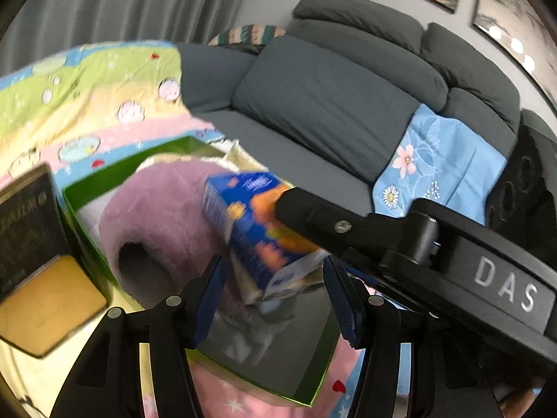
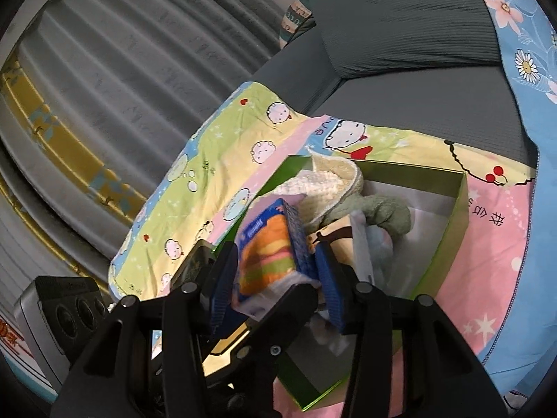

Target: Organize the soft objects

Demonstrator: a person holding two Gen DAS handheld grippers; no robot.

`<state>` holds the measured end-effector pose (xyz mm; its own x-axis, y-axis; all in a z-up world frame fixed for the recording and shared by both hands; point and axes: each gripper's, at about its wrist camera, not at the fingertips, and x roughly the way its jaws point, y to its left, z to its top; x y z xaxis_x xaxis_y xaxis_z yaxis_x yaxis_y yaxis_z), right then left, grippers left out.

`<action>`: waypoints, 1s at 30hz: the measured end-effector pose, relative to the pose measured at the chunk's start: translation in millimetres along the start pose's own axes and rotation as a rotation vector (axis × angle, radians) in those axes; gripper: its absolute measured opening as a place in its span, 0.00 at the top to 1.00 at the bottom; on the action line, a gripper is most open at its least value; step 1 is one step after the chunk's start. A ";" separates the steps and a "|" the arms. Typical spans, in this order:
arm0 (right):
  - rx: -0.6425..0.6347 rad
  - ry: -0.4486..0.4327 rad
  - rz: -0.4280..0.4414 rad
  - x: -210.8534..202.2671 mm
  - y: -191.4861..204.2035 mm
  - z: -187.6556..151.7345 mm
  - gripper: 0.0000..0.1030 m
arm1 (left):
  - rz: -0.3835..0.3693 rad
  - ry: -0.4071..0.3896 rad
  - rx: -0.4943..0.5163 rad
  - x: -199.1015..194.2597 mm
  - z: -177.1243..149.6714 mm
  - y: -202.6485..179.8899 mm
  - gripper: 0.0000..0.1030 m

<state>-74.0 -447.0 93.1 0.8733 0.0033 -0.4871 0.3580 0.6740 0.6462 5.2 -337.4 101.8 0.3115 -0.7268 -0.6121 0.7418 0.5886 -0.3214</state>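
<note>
Over the green open cardboard box (image 2: 449, 223) hangs a blue soft packet printed with orange and green stripes (image 2: 266, 254), pinched by the right gripper (image 2: 275, 278), while the left gripper (image 1: 275, 299) fingers stand spread beneath it.

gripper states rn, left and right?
Left gripper: open, nothing held, poised over the green box.
Right gripper: shut on the blue tissue pack, above the box.

Blue tissue pack (image 2: 269, 247) w/ orange print, tilted above green box (image 2: 456, 209) holding pink plush (image 1: 163, 209) & towels (image 2: 334, 181).
</note>
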 end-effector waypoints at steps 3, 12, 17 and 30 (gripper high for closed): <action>-0.019 -0.011 -0.032 -0.3 0.6 -0.1 0.56 | -0.006 0.016 -0.037 4.4 -0.6 4.3 0.44; 0.001 -0.018 -0.035 1.0 -2.7 1.4 0.56 | 0.031 0.003 -0.031 5.2 -0.7 0.9 0.44; 0.002 -0.010 -0.012 -0.4 -3.6 2.3 0.55 | 0.049 -0.019 -0.035 -0.3 -2.4 -0.2 0.44; -0.038 -0.045 -0.065 -22.2 4.7 -3.7 0.31 | 0.103 -0.101 -0.055 -53.5 -6.8 9.9 0.29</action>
<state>-92.9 -441.2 104.7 0.8628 -0.0740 -0.5001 0.4023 0.6995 0.5906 -8.2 -290.2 126.4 0.4441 -0.6919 -0.5692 0.6702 0.6782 -0.3015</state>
